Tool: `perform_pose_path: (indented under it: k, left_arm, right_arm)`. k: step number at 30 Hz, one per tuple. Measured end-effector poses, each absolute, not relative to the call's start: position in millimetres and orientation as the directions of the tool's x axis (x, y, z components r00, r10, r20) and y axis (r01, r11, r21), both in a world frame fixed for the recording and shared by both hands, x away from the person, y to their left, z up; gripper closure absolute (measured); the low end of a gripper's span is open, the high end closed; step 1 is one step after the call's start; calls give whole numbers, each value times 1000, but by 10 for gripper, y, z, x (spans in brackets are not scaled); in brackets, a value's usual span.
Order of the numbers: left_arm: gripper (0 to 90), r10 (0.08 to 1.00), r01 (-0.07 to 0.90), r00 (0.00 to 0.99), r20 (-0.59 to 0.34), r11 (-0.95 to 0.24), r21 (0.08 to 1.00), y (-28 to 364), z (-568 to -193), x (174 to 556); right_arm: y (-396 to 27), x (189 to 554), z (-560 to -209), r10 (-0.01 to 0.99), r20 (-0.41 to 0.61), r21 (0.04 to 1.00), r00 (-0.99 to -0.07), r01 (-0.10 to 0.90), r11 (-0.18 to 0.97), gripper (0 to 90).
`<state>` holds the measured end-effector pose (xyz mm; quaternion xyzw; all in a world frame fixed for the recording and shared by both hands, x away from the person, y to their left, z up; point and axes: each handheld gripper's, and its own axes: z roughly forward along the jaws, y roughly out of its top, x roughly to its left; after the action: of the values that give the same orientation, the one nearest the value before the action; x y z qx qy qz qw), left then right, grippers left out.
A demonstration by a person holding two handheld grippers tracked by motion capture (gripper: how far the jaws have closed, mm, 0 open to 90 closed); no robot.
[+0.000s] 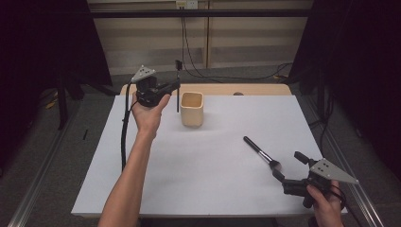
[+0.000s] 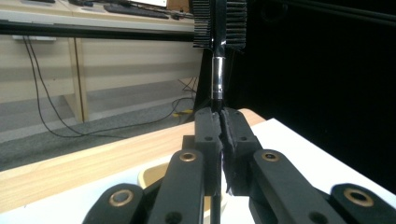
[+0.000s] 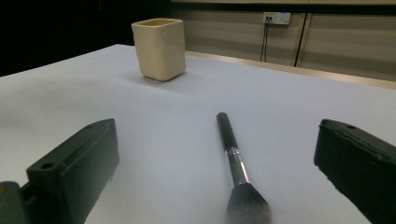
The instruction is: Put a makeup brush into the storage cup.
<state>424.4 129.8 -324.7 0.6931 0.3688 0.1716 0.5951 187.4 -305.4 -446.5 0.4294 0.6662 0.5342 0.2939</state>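
My left gripper (image 1: 176,85) is raised just left of the beige cup (image 1: 192,109) and is shut on a thin black brush (image 1: 178,97) that it holds upright. In the left gripper view the jaws (image 2: 222,123) pinch the handle below a silver ferrule, with the toothed brush head (image 2: 219,23) on top and the cup's rim (image 2: 148,175) beneath. A black powder brush (image 1: 259,152) lies on the white table at the right, bristles toward me. My right gripper (image 1: 288,164) stands open just behind its bristles. From the right gripper (image 3: 215,142), the powder brush (image 3: 232,156) lies between the wide jaws, untouched, and the cup (image 3: 159,46) stands farther back.
The white table top (image 1: 198,175) ends in a wooden strip (image 1: 265,89) at the far edge. Cables (image 1: 189,52) hang from a wall socket behind the table. Dark curtains flank both sides, and metal rails (image 1: 38,179) run along the floor.
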Motion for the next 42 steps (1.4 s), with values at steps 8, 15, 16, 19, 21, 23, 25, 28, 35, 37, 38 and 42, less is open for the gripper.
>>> perform_pose_path:
  k: [8,15,16,19,21,23,25,28,35,37,38,42]
  left_arm:
    - [860,711,309,668,-218,1,951,1210,-3239,4322]
    - [860,710,290,672,-210,8,957,1162,-3232,4409]
    - [860,713,286,670,-206,7,958,1161,-3232,4419]
    - [859,709,280,676,-201,6,960,1150,-3227,4442]
    - [859,697,273,690,-198,3,962,1134,-3230,4453]
    - [859,695,276,690,-202,6,961,1123,-3229,4462]
    - [859,696,268,691,-194,3,963,1112,-3223,4477]
    - [859,688,265,698,-197,7,964,1101,-3225,4520]
    - [859,699,283,685,-207,7,959,1099,-3290,4632]
    - [859,710,282,677,-193,-8,959,1103,-3316,4666]
    - [859,713,287,672,-198,-4,958,1104,-3327,4682]
    - [859,723,285,661,-201,6,959,1114,-3348,4722]
  right_arm:
    - [-3056,1870,-4464,886,65,964,-460,258,63,0]
    - [-3061,1867,-4466,886,66,964,-459,257,62,0]
    - [-3059,1865,-4466,885,65,964,-461,258,64,0]
    - [-3057,1865,-4466,884,65,964,-462,257,64,0]
    - [-3059,1864,-4466,885,66,964,-461,258,62,0]
    - [-3061,1866,-4468,885,66,964,-460,258,62,0]
    - [-3060,1869,-4469,885,62,964,-462,259,67,0]
    - [-3055,1870,-4469,884,58,964,-464,257,72,0]
    - [-3057,1870,-4470,885,63,964,-461,258,66,0]
    - [-3058,1867,-4470,885,62,965,-462,256,66,0]
    - [-3060,1867,-4471,885,61,965,-462,255,67,0]
    - [-3063,1869,-4472,884,59,964,-464,257,71,0]
